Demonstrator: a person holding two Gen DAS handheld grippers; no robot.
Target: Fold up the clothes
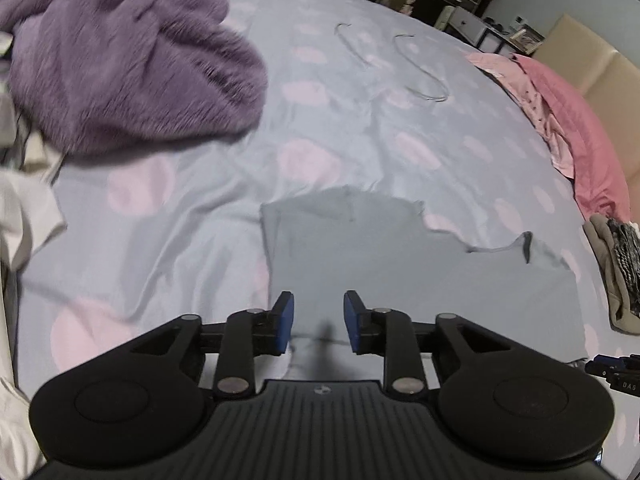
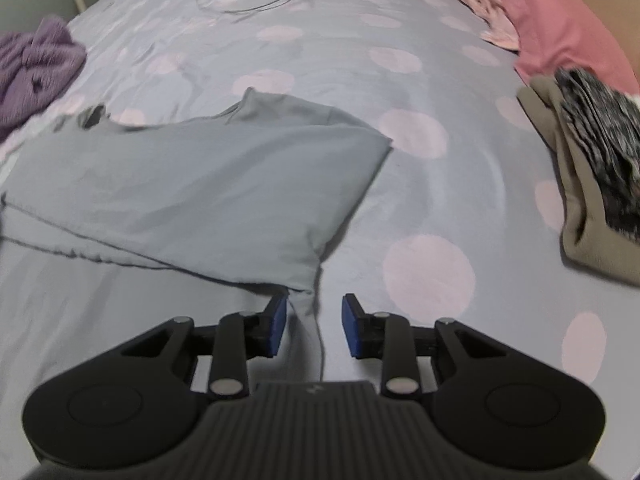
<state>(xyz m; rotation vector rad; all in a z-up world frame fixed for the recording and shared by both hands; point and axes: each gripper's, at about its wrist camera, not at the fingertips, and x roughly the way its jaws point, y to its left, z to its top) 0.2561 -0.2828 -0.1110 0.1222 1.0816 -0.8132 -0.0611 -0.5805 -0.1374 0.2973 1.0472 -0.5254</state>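
While both sets of jaws stand apart, neither presses on cloth. Between the blue pads of the left gripper [image 1: 319, 322] lies only the near hem of the grey garment [image 1: 360, 248], untouched by either pad. The right gripper [image 2: 314, 326] hangs over the garment's near corner, where a bunched fold of grey cloth rises into the gap close beside the left pad; the right pad is clear of it. The garment lies flat and partly folded near the bed's [image 2: 420, 80] front edge, on the spotted sheet. Toward the far left corner sits a purple fleece [image 1: 132, 64]. Pink bedding [image 1: 576, 120] lines the right edge, with a small stack of folded clothes [image 2: 592, 184] just before it.
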